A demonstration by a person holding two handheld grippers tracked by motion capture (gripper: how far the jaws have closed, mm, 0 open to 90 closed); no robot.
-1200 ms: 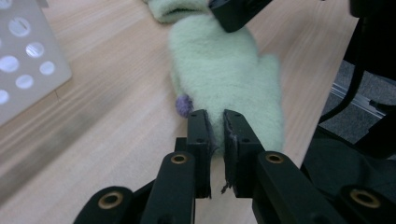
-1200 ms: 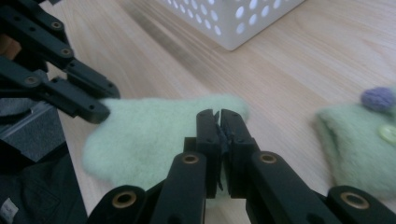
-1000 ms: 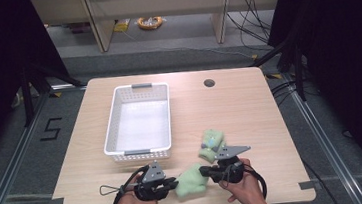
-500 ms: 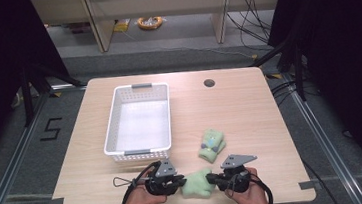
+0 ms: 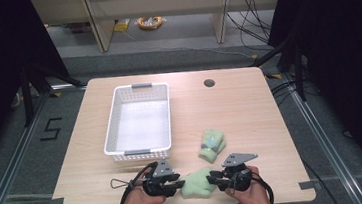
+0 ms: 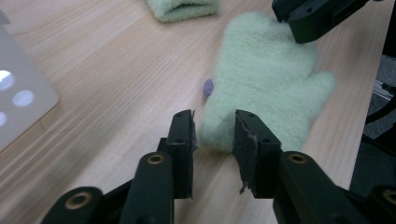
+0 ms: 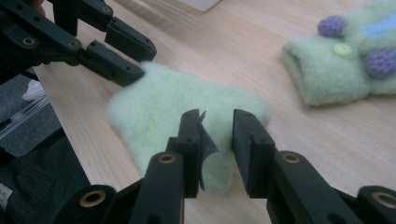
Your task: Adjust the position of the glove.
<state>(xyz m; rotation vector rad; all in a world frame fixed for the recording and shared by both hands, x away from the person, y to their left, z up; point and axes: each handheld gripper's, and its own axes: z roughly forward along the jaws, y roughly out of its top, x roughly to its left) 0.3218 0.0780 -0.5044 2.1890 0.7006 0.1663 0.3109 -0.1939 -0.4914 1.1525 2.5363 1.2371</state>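
High view: both grippers low at the near table edge, pale green mitten [image 5: 198, 182] flat between them, left gripper [image 5: 178, 184] at its one end, right gripper [image 5: 211, 180] at the other.
Left jaws: just been opening, now apart w/ the mitten's end between them in the left gripper view [image 6: 212, 133]; pads don't look pressed on the wool.
Right jaws: also just been opening; right gripper view [image 7: 217, 135] shows them apart over the mitten's edge, a clear gap, no clamp.
What changed: a sec ago both were pinched shut on the mitten, w/ it a bit farther from the near edge; now it's down flat near the front edge & both grips are off.
Mitten: lies spread on the wood [image 6: 271, 88], thumb sticking out to one side.
Second mitten: folded, w/ purple knobs & a button [image 7: 345, 70], just beyond the first, toward the basket side [image 5: 212, 144]. Untouched.
Basket: white, nothing in it [image 5: 123, 150], well left of the mittens.
Read: looks like a lay-flat or straighten step just finished, release done. Prob. next is a fold or a pick for the basket, can't tell which.
Risk: wool could snag on the frayed pad tape of the right gripper when it backs off.
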